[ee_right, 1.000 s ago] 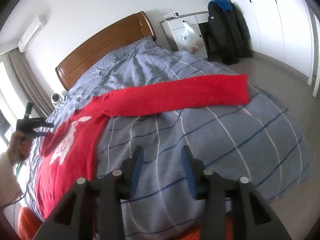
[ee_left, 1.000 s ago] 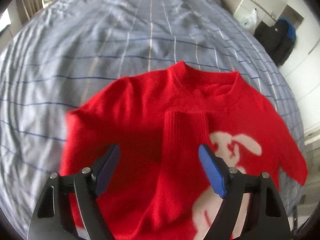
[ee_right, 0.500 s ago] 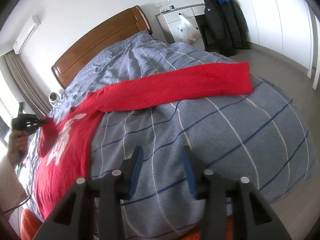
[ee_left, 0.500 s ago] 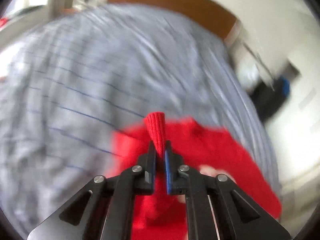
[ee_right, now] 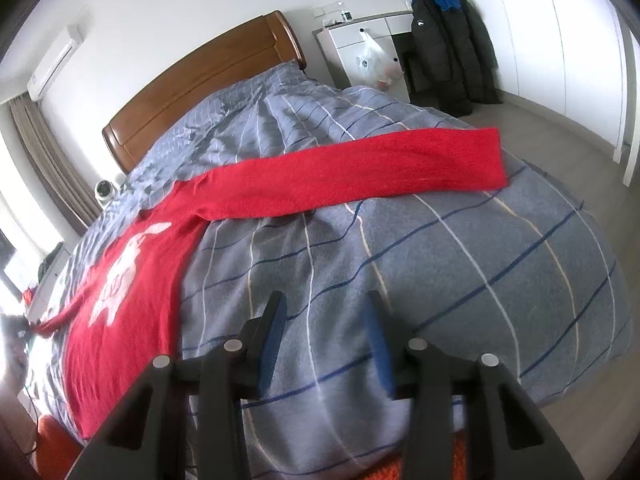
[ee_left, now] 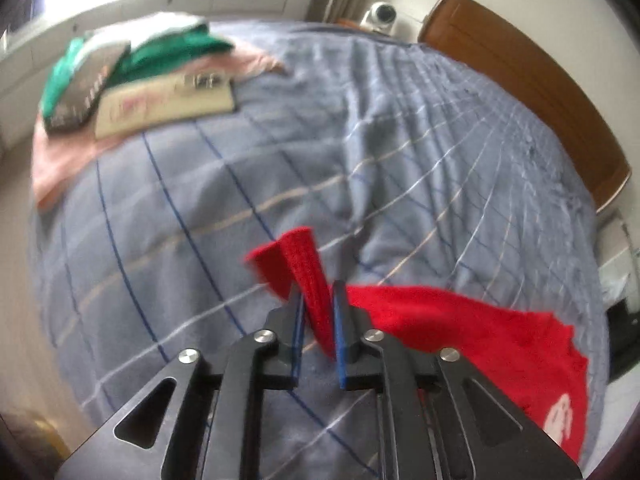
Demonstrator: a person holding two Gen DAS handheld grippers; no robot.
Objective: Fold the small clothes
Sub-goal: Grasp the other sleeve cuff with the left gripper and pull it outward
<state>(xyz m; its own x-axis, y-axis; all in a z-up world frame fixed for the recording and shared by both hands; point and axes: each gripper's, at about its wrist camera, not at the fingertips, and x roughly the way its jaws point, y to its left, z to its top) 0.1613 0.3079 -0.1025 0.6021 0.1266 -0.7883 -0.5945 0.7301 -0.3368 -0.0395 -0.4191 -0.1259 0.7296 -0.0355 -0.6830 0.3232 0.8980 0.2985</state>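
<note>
A red sweater with a white rabbit print lies flat on the grey checked bed. Its far sleeve stretches straight out to the right. My left gripper is shut on the cuff of the other sleeve and holds it out to the left, away from the sweater body. In the right wrist view that pulled sleeve runs to the left edge of the frame. My right gripper is open and empty, above the bed's near edge, well short of the sweater.
A stack of folded clothes, green and cream, lies on a pink cloth at the far corner of the bed. A wooden headboard, a white dresser and a black coat stand behind.
My left gripper closed on the sleeve cuff that lay folded over the sweater's chest and pulled it out to the left, unfolding it. My right gripper stayed open and moved slightly nearer the far sleeve.
</note>
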